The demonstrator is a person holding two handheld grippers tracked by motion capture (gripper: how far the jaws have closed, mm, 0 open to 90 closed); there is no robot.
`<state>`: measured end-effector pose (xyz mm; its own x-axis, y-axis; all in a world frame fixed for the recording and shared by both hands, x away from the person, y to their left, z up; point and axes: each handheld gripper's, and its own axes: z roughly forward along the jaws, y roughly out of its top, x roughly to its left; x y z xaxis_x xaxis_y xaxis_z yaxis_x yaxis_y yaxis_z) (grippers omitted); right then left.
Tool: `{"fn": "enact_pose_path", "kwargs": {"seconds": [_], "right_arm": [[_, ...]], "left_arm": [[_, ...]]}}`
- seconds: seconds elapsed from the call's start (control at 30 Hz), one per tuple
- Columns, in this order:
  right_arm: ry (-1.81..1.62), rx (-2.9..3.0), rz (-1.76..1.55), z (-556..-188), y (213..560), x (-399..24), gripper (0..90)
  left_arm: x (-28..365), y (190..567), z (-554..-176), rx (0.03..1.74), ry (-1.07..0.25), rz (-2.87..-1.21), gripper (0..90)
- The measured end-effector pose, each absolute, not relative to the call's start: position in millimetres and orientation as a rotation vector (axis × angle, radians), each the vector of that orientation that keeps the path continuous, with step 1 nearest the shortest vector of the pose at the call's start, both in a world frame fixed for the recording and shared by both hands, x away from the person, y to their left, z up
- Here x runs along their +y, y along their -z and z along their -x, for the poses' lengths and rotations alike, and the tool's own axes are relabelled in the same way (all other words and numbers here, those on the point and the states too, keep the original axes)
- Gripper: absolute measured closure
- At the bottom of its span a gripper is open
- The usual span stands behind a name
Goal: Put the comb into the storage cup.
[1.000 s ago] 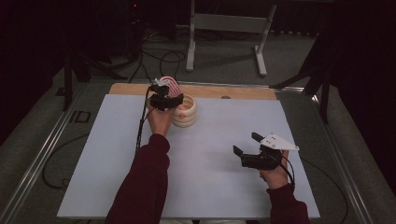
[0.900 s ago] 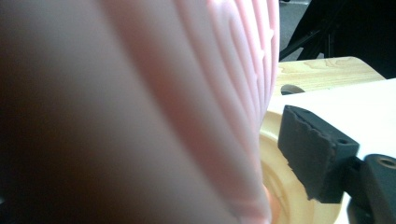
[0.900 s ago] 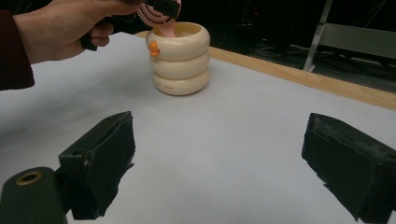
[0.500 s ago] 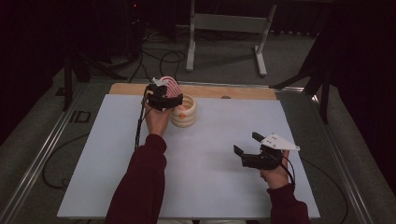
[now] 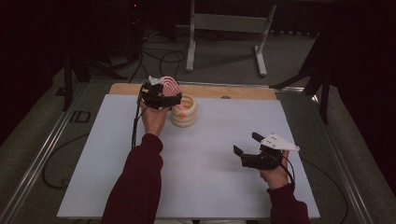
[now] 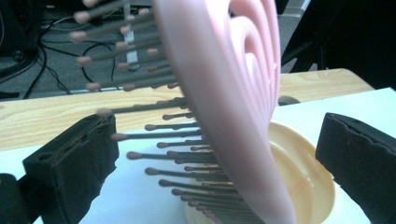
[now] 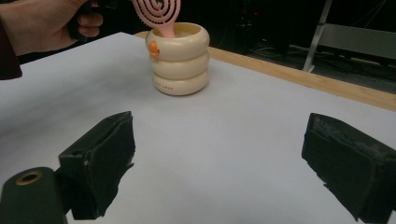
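Observation:
A pink hairbrush [image 5: 170, 85] stands handle-down in a cream ringed cup [image 5: 183, 112] at the far left of the white mat. My left gripper [image 5: 164, 93] is level with the brush head. In the left gripper view its jaws have just been opening. They stand wide on either side of the brush [image 6: 233, 93], with the pads clear of it, above the cup [image 6: 303, 177]. My right gripper [image 5: 245, 142] hovers open over the mat's right side with nothing between its jaws. In the right gripper view the cup [image 7: 180, 60] and brush [image 7: 156, 11] stand beyond the gripper [image 7: 219, 140].
A wooden strip [image 5: 233, 91] runs along the table's far edge behind the white mat [image 5: 196, 168]. Metal rails [image 5: 42, 158] line the table's sides. Beyond the table stand a metal frame [image 5: 224, 28] and floor cables [image 5: 163, 56].
The left gripper's jaws have spread apart and let go of the brush head, which stays standing in the cup. The right gripper has not moved.

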<state>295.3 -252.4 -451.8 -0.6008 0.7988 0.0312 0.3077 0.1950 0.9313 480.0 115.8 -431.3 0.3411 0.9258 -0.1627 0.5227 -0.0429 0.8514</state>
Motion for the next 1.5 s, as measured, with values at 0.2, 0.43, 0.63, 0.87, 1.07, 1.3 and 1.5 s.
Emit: {"fn": "enact_pose_path", "kwargs": {"seconds": [0.2,0.43,0.63,0.87,1.07,1.3,1.5], "right_arm": [[-1.393,2.011,-1.029,-296,452,-252,9.4],[-1.395,2.013,-1.031,-295,453,-251,9.4],[-1.392,2.017,-1.028,-296,453,-251,9.4],[-1.386,2.02,-1.025,-296,453,-250,9.4],[-1.384,2.024,-1.03,-296,454,-250,9.4],[-1.381,2.028,-1.025,-296,455,-249,9.3],[-1.378,2.03,-1.028,-296,455,-249,9.3]], "left_arm": [[123,429,-476,1.29,-0.572,-1.695,0.0],[136,423,-468,1.263,-0.582,-1.683,0.0],[144,416,-456,1.215,-0.598,-1.695,0.0],[157,414,-442,1.161,-0.567,-1.725,0.0],[169,414,-429,1.126,-0.571,-1.751,0.0],[185,410,-405,1.087,-0.636,-1.747,0.0],[198,415,-389,1.064,-0.63,-1.788,0.0]]}}
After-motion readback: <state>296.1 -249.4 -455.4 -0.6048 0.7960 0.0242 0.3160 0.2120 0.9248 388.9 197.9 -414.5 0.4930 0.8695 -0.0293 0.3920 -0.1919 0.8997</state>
